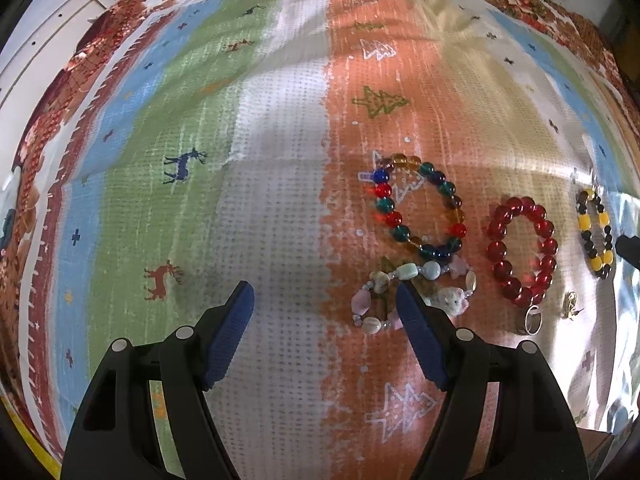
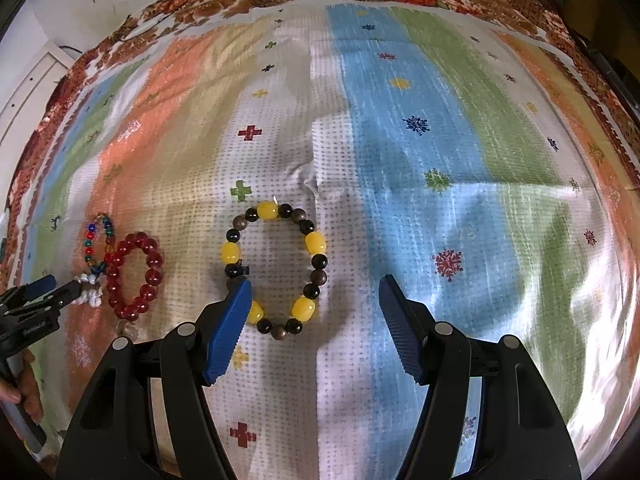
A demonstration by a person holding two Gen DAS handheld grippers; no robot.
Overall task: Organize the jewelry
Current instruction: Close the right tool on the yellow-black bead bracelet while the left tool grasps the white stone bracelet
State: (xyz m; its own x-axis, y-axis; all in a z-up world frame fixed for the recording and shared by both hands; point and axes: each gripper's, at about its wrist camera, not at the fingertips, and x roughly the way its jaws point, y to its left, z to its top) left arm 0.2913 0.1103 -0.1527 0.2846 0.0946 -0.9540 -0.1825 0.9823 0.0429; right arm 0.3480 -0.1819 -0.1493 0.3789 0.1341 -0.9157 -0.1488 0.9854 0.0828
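On striped cloth point(image 1: 280, 200): four loose bracelets point(image 1: 420, 208).

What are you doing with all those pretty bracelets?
A person is sorting bracelets on a striped cloth with two claws. The left claw is open over the pastel stone bracelet. The right claw is open over the yellow and black bracelet. The red bracelet and the multicoloured glass bracelet lie untouched. Nothing is held.

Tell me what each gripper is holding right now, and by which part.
Nothing is held. The left gripper is open beside the pale stone-bead bracelet; the right gripper is open over the yellow-and-black bead bracelet, which lies flat on the striped cloth.
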